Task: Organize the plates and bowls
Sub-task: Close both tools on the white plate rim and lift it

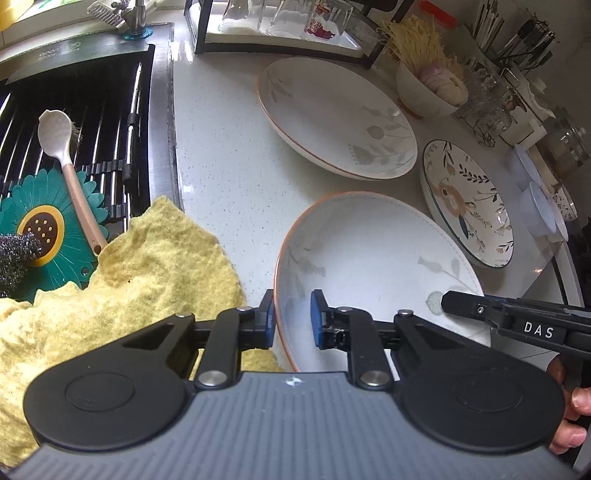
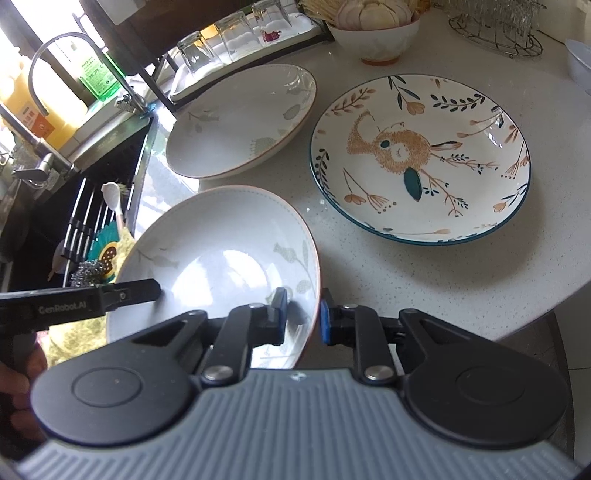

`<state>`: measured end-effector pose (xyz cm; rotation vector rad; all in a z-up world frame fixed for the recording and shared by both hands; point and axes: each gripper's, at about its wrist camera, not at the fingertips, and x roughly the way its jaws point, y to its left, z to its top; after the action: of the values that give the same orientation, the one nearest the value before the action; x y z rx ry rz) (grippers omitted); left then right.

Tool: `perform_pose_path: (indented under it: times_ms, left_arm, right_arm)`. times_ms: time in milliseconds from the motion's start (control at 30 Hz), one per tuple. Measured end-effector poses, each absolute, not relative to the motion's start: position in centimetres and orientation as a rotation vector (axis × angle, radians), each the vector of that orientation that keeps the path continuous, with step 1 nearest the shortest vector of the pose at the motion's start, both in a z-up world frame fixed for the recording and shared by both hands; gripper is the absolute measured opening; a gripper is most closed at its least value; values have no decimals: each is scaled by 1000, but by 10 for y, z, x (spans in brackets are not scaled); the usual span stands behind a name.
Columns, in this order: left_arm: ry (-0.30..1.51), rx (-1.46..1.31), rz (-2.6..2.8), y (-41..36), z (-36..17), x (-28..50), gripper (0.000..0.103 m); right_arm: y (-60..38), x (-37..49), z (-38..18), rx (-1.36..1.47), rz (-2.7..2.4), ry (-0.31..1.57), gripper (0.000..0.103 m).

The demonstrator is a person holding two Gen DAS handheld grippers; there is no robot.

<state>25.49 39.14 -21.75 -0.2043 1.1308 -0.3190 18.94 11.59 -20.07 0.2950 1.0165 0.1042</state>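
Observation:
A white leaf-pattern plate with an orange rim [image 1: 373, 254] [image 2: 221, 243] is the nearest one, tilted above the counter. My left gripper [image 1: 292, 320] straddles its left rim, one pad outside and one inside, shut on it. My right gripper [image 2: 303, 316] straddles its right rim the same way. A second matching plate [image 1: 332, 114] [image 2: 243, 118] lies on the counter behind. A rabbit-pattern plate with a teal rim [image 1: 469, 203] [image 2: 421, 158] lies to the right. A white bowl holding garlic [image 1: 428, 92] [image 2: 373, 33] stands at the back.
A yellow cloth [image 1: 147, 266] lies left of the held plate. The sink rack [image 1: 74, 122] carries a white spoon [image 1: 62, 155] and a teal flower mat [image 1: 40, 229]. A tray of upturned glasses [image 1: 280, 26] [image 2: 229, 48] and clear lidded containers [image 1: 539, 210] line the back and right.

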Motion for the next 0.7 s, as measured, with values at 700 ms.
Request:
perform_pose_path:
  times_ms: [700]
  left_arm:
    - [1013, -312, -394, 385, -135, 279, 16]
  right_arm:
    - [90, 200, -126, 258, 140, 854, 21]
